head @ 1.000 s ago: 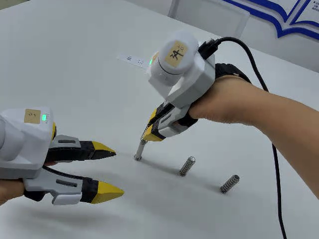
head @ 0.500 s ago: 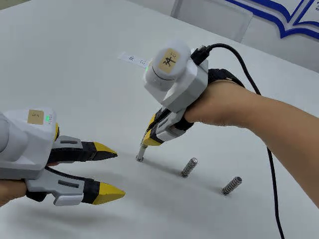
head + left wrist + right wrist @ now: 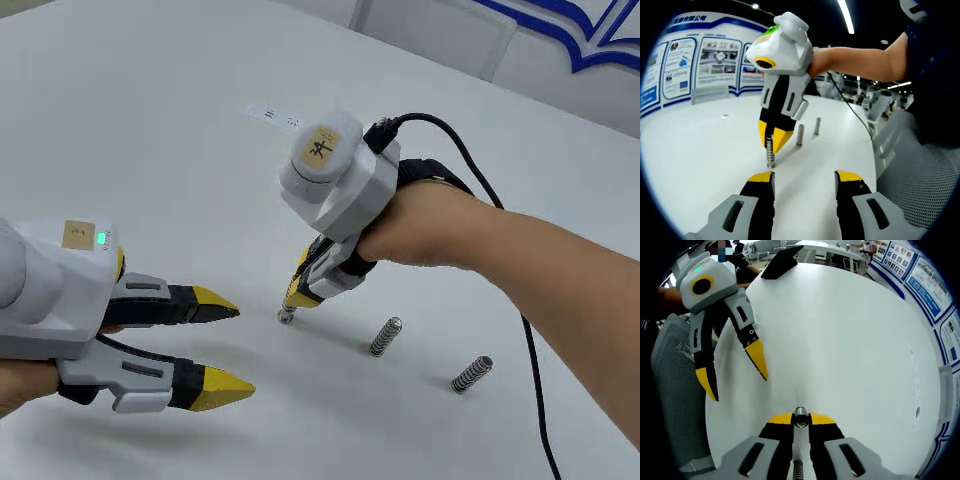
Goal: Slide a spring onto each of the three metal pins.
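Spring (image 3: 770, 146), clamped in the right gripper (image 3: 298, 294), has been pushed lower down the last pin (image 3: 286, 316), so the task is judged nearly done, with the left gripper (image 3: 240, 347) held wide apart.

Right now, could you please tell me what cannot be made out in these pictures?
- Head view: the right gripper covers the upper end of the held spring.
- Right gripper view: the held spring is seen end-on, and the jaws hide its length.
- Head view: the middle spring and the end spring are too small to show their tops.
- Head view: the print on the white strip is too small to read.
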A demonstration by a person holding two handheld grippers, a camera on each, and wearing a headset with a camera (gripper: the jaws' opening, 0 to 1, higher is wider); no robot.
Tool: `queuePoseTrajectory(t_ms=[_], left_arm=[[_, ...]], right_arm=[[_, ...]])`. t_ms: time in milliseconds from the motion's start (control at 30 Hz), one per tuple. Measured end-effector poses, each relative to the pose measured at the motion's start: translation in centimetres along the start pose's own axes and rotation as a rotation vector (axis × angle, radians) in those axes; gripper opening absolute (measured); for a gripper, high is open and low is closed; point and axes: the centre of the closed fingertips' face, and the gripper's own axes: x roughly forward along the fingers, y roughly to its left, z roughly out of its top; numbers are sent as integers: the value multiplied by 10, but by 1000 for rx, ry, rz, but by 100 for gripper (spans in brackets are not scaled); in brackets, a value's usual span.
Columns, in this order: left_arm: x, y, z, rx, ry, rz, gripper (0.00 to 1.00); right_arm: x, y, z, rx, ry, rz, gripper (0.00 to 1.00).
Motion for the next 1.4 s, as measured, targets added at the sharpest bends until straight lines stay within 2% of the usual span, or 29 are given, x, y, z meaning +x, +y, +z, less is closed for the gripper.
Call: queuePoseTrajectory(t_ms=[800, 933, 1267, 1400], left_arm=[[0, 3, -2, -13, 5, 7, 49], [1, 3, -2, -11, 6, 7, 49], [1, 5, 1, -10, 4, 10, 50], [1, 4, 3, -9, 3, 11, 50]], right_arm=[[10, 15, 0, -19, 12, 24, 13], [11, 15, 0, -23, 5, 27, 18], [6, 12, -7, -7, -12, 15, 22], [1, 12, -10, 22, -40, 12, 23]])
